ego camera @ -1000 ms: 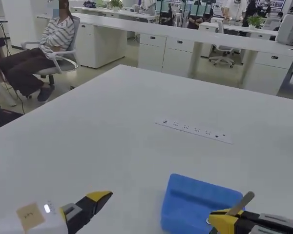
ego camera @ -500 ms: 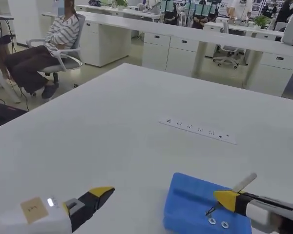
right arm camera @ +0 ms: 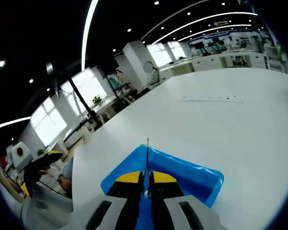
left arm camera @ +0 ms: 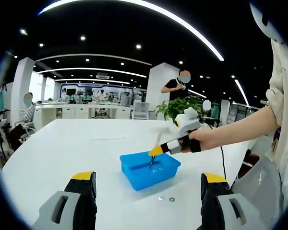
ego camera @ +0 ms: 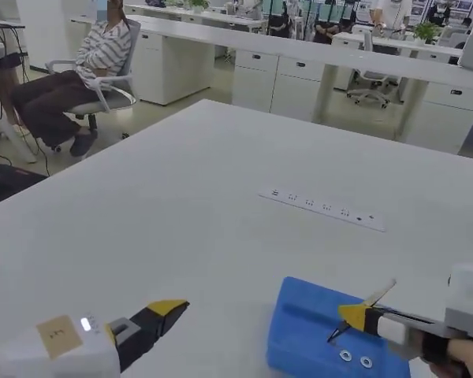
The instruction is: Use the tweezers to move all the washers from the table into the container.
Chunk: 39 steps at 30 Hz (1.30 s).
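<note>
Head view: left gripper sits low at bottom-left over the table; its jaw gap isn't clear from here. Right gripper pinches the tweezers, tips down inside the blue container, just above two washers (both on the container floor).

Left gripper view: jaws spread wide, nothing btwn them. Two more washers lie on the table, just in front of the container.

Right gripper view: jaws clamped tight on the tweezers, which point into the container.
</note>
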Motion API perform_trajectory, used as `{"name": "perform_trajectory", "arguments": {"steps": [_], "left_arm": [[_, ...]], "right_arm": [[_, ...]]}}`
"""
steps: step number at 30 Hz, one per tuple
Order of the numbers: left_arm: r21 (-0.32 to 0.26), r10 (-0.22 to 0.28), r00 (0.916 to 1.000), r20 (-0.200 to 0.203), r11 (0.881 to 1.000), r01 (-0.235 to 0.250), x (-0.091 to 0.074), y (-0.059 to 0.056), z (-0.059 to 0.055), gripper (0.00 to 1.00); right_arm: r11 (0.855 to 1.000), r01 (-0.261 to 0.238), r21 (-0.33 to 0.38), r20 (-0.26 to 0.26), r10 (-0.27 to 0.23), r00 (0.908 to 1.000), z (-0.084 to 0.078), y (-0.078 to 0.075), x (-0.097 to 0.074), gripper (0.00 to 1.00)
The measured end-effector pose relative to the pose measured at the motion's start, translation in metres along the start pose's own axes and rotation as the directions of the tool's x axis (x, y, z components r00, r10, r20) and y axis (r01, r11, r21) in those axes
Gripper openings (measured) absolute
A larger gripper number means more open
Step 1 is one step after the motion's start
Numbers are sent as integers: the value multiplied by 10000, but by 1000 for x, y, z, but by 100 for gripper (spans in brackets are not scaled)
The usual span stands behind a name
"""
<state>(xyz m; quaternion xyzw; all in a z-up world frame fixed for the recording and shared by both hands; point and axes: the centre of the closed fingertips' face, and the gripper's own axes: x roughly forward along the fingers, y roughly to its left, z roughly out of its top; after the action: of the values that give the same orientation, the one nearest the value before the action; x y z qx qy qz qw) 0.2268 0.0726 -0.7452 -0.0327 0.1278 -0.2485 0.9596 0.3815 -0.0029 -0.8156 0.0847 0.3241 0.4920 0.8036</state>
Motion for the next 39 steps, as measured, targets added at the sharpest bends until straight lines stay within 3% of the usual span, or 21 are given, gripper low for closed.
{"name": "perform_trajectory", "arguments": {"steps": [2, 9, 22, 24, 25, 28, 32, 39], "left_arm": [[21, 12, 10000, -22, 10000, -12, 0, 0, 0, 92], [-9, 70, 10000, 3, 10000, -70, 0, 1, 0, 91], [-3, 94, 10000, -23, 10000, -94, 0, 2, 0, 90], [19, 88, 10000, -31, 10000, -88, 0, 2, -1, 90], [18, 92, 10000, -27, 10000, -92, 0, 2, -1, 90], [-11, 105, 9999, -22, 9999, -105, 0, 2, -1, 90], [3, 95, 9999, -33, 10000, -95, 0, 2, -1, 90], [44, 9, 9999, -121, 10000, -8, 1, 0, -2, 90]], "right_arm": [[10000, 88, 41, -111, -88, 9999, -2, -7, 4, 3], [9990, 258, -368, -518, -277, 9983, -9, -7, 10, 3], [9817, 339, -1876, -1107, -555, 9923, -14, -8, 16, 4], [9749, 316, -2204, -1175, -586, 9913, -14, -7, 15, 4], [9621, 162, -2722, -1267, -525, 9906, -14, -5, 15, 4], [9430, -18, -3329, -1270, -430, 9910, -12, 2, 13, 4], [8978, -280, -4396, -1245, -301, 9918, -9, 17, 6, 4], [8897, -625, -4523, -795, 296, 9964, -2, 50, -16, 4]]}}
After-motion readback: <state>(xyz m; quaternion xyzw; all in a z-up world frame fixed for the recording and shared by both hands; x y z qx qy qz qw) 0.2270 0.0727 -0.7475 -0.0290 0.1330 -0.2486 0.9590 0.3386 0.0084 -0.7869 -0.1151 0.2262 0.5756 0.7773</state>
